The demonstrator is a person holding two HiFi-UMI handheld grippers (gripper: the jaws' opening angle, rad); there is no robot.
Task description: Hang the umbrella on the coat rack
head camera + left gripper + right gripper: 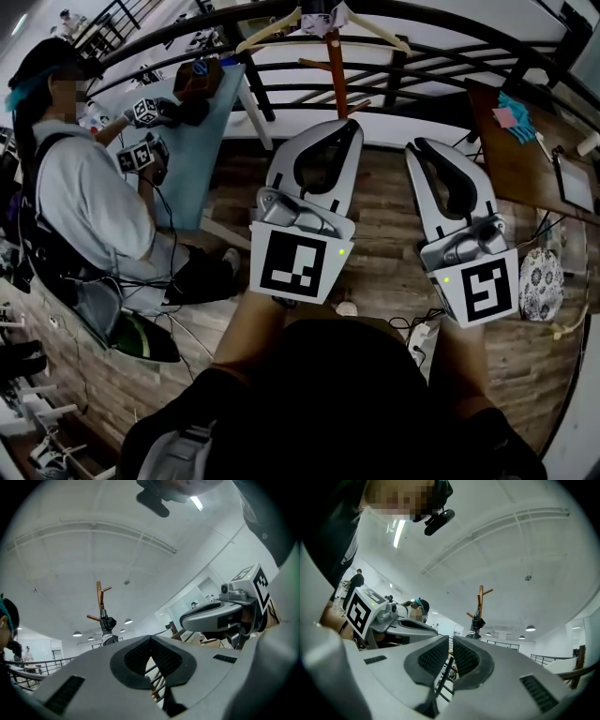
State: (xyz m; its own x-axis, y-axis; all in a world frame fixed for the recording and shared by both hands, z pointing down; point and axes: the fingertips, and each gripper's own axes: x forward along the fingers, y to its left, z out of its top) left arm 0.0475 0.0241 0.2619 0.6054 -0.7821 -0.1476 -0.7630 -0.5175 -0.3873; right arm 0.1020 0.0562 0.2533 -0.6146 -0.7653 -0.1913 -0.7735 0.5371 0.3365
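Note:
The wooden coat rack [336,70] stands ahead by the railing, and it also rises in the left gripper view [99,599] and the right gripper view [480,599]. A dark folded umbrella [108,623] hangs against its pole, small and distant in the right gripper view [476,622]. In the head view only a pale bundle [323,17] shows at the rack's top. My left gripper [354,125] is shut, pads meeting [150,638], with nothing in it. The right gripper [415,144] is shut to a thin slit [451,638], also with nothing in it. Both point level toward the rack, well short of it.
A seated person [84,197] at the left holds two grippers over a light blue table [211,141]. A dark curved railing [441,56] runs behind the rack. A wooden desk [516,155] stands at the right. A power strip [419,342] and cables lie on the plank floor.

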